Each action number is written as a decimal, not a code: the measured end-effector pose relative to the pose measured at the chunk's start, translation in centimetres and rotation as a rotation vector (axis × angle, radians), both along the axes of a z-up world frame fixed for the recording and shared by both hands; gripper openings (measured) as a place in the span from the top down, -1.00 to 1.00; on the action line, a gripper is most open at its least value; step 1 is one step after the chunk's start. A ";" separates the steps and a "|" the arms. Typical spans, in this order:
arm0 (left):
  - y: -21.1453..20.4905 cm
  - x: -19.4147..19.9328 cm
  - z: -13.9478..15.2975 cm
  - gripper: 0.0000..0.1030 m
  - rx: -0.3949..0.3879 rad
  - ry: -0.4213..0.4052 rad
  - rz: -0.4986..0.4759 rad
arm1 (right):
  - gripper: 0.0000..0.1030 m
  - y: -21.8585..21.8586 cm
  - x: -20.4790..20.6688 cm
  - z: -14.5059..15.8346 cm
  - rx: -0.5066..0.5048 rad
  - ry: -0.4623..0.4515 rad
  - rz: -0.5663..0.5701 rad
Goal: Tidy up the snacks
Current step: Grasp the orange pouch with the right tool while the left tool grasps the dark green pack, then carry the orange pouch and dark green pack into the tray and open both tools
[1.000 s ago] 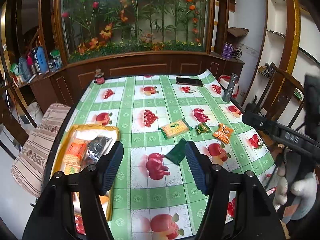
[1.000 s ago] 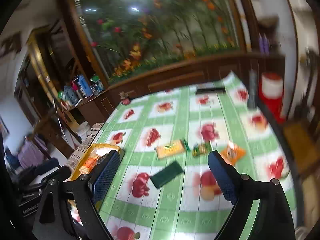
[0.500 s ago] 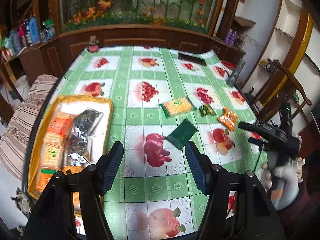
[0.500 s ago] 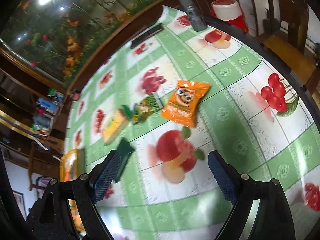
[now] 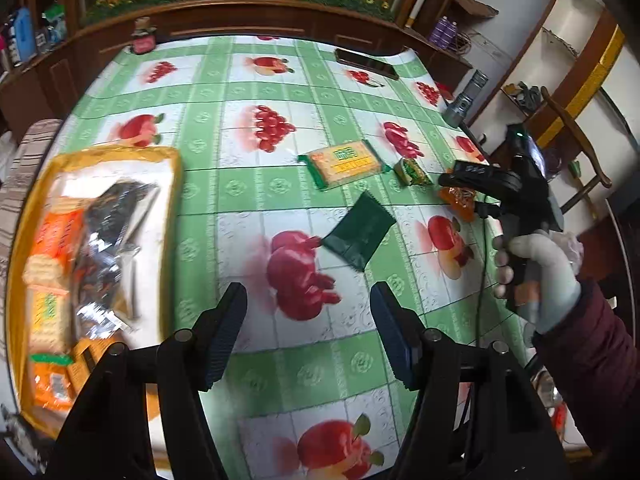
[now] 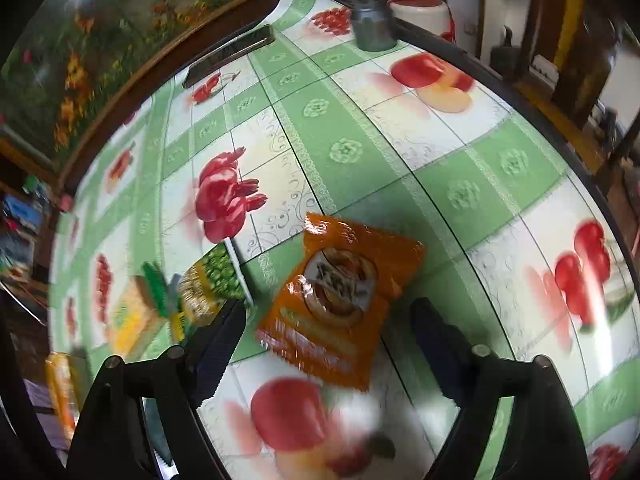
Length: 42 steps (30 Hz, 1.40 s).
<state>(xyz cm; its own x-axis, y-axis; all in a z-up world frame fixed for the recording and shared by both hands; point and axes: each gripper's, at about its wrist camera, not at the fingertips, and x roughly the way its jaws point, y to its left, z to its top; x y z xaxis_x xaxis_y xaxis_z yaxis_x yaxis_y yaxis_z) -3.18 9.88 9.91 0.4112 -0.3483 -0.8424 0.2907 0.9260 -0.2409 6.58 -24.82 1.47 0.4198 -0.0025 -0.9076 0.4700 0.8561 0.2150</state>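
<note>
Right gripper (image 6: 326,338) straddles the orange snack packet (image 6: 342,300) at lower centre, jaws closing but not yet touching it, likely lining up a pickup. Left gripper (image 5: 308,332) hangs half-open, empty, lower centre; yellow tray (image 5: 20,240) waits at far left.

Between our right claw (image 6: 326,330) pads lies a glossy, crinkled orange foil packet (image 6: 340,300). The bench (image 6: 460,168) wears a smooth, shiny plastic cloth. Ahead of our left claw (image 5: 308,330), a dark green wrapper (image 5: 359,230) looks matt.
</note>
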 end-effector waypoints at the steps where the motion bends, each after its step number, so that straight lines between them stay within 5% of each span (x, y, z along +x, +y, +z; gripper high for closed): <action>1: -0.4 0.5 -0.2 -0.22 -0.008 0.004 -0.012 | -0.47 0.2 0.4 -0.1 -0.025 0.008 0.013; 3: -1.2 1.2 -0.6 -0.22 -0.015 0.009 -0.039 | -0.01 0.7 0.9 0.0 -0.063 0.009 0.043; 4: -1.7 1.6 -0.9 -0.22 -0.015 0.013 -0.054 | 0.03 0.9 0.8 0.1 -0.064 0.010 0.059; 10: -6.3 4.1 -3.9 -0.22 0.034 0.049 -0.163 | 0.03 1.7 -1.8 0.2 -0.056 0.013 0.122; 22: -12.6 6.9 -8.3 -0.23 0.238 -0.011 -0.334 | 0.02 2.9 -7.9 0.2 0.027 0.019 0.178; 23: -12.9 6.7 -8.3 -0.12 0.260 -0.025 -0.344 | 0.02 2.9 -8.0 0.2 0.034 0.018 0.177; 25: -12.9 6.6 -7.8 0.18 0.241 -0.012 -0.341 | 0.03 3.0 -8.4 0.2 0.047 0.016 0.180; 42: -7.8 1.8 -3.2 0.18 0.057 -0.013 -0.106 | 0.06 5.2 -10.6 0.8 0.128 -0.010 0.298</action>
